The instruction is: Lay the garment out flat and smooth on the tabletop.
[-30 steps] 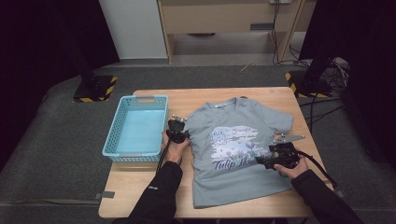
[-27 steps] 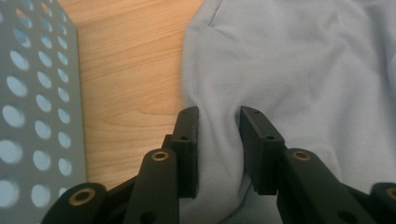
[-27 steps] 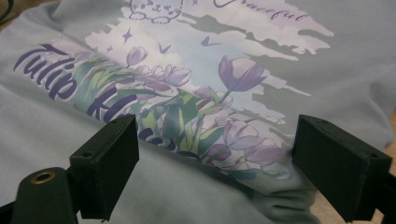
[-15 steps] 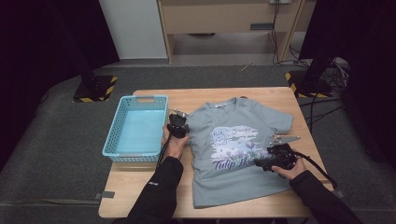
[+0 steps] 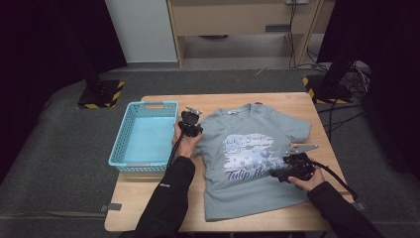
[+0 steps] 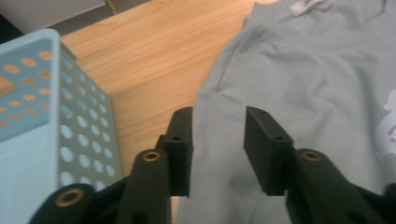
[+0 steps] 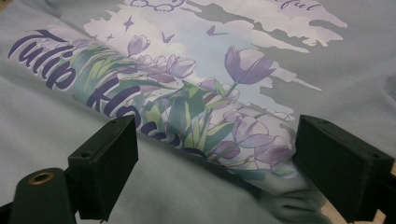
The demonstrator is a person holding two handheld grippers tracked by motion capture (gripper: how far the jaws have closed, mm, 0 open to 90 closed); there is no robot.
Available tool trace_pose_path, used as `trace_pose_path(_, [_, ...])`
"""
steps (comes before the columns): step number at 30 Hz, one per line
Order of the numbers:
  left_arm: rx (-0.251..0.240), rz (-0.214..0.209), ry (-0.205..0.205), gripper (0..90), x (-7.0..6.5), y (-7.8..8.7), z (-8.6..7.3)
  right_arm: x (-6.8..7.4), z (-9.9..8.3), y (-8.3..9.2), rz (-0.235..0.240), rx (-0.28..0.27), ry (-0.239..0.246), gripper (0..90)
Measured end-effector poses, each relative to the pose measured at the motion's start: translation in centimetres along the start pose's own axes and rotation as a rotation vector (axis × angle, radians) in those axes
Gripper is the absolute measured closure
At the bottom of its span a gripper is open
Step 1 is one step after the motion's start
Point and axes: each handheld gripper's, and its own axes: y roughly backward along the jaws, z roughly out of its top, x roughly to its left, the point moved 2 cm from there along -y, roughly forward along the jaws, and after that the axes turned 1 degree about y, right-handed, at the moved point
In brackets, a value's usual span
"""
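Observation:
A grey T-shirt [image 5: 247, 163] with a purple tulip print lies flat, front up, on the wooden table [image 5: 277, 101]. My left gripper [image 5: 190, 124] hovers over the shirt's left shoulder and sleeve. In the left gripper view its jaws [image 6: 217, 116] stand apart above the grey cloth [image 6: 303, 70]; they have just been opening, and nothing is between the pads. My right gripper [image 5: 274, 174] rests low over the print, wide open. In the right gripper view [image 7: 215, 135] a raised crease of the printed cloth [image 7: 187, 70] runs between the pads without being pinched.
A light blue perforated basket [image 5: 124, 144] stands at the table's left, close beside the left gripper; its wall [image 6: 37, 93] shows in the left gripper view. Bare wood lies between basket and shirt. Black stands with striped bases sit on the floor beyond the table.
The left hand has lifted and moved a little away from the person along the shirt's left edge, and its jaws stand wider. The right hand has stayed put.

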Motion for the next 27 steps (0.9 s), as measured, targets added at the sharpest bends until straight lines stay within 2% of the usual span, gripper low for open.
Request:
trace_pose_path(2, [0.011, 0.010, -0.008, 55.4, -0.3, -0.6, -0.2, 0.1, 0.0, 0.0, 0.000, 0.003, -0.003, 13.7])
trace_pose_path(4, [0.025, 0.013, 0.001, 51.8, -0.4, -1.4, -0.4, 0.1, 0.0, 0.0, -0.001, 0.000, -0.001, 13.7])
trace_pose_path(6, [0.037, 0.023, 0.016, 48.2, -0.1, -2.2, -0.6, 0.1, 0.1, 0.0, 0.001, 0.001, -0.001, 13.6])
trace_pose_path(8, [0.054, 0.013, 0.050, 47.8, 0.2, -3.0, -0.9, 0.1, 0.1, -0.1, 0.002, 0.004, 0.001, 13.6])
trace_pose_path(10, [0.068, 0.019, 0.064, 47.8, 0.4, -3.7, -1.2, 0.1, 0.1, -0.1, 0.004, 0.009, 0.000, 13.6])
trace_pose_path(13, [0.094, 0.023, 0.081, 49.9, 0.6, -4.4, -1.6, 0.2, 0.0, -0.2, 0.007, 0.008, 0.002, 13.6])
trace_pose_path(17, [0.112, 0.035, 0.075, 57.5, 0.5, -5.1, -1.9, 0.2, 0.0, -0.2, 0.014, 0.009, 0.003, 13.6])
trace_pose_path(19, [0.100, 0.031, 0.081, 63.1, 0.5, -5.3, -1.9, 0.3, 0.0, -0.1, 0.016, 0.011, 0.001, 13.6])
trace_pose_path(21, [0.096, 0.046, 0.076, 67.7, 0.6, -5.5, -1.8, 0.3, 0.0, -0.1, 0.019, 0.009, 0.002, 13.6])
trace_pose_path(24, [0.095, 0.078, 0.055, 69.2, 0.8, -5.9, -1.5, 0.3, -0.1, -0.2, 0.021, 0.012, 0.001, 13.6])
trace_pose_path(27, [0.074, 0.100, 0.059, 67.8, 1.0, -6.5, -1.3, 0.4, -0.1, -0.3, 0.024, 0.020, 0.006, 13.3])
